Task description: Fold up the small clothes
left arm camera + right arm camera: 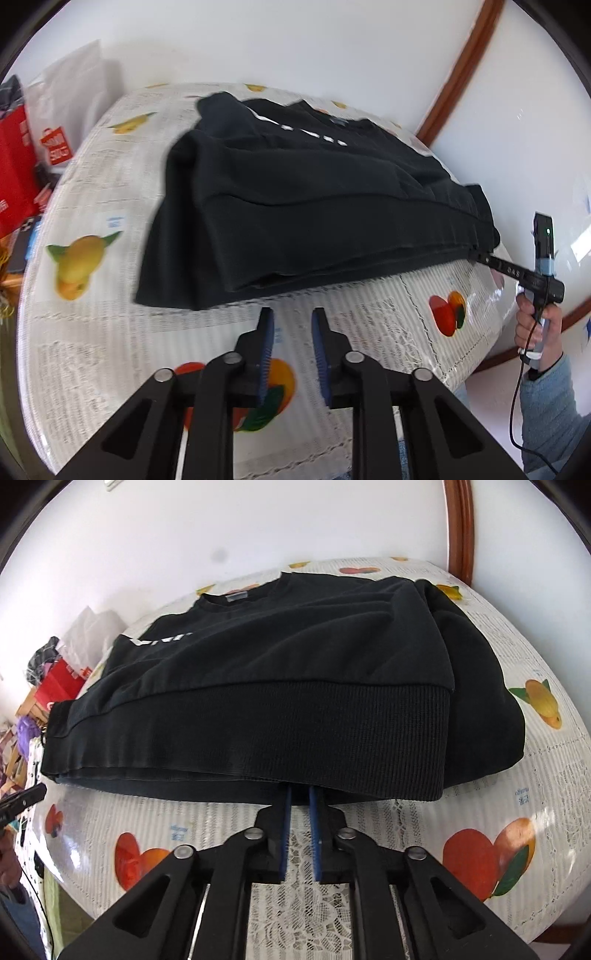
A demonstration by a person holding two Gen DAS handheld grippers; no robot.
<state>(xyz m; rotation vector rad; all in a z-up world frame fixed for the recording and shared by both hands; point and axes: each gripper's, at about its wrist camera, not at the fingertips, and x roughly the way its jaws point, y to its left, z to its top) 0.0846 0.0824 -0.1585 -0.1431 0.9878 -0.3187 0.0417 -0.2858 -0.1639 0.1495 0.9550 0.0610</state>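
- Two tools are working a black sweatshirt [280, 672] lying partly folded on the fruit-print bench [517, 812].
- The right tool [300, 794] is reaching under the ribbed hem [295, 738], fingers narrowly parted; whether it is pinching cloth cannot be told.
- The left tool [293, 317] is hovering just short of the near edge, partly open and empty.
- Lifting one-sided is likely risking the stacked layers sliding apart.

Clearance: bare bench in front of the folded sweatshirt

Black sweatshirt [314, 206] blocks the bench [369, 325] from 10 to 2 o'clock; bare cloth lies ahead of the left tongs [293, 317]; red bags [14, 162] crowd 9 o'clock.
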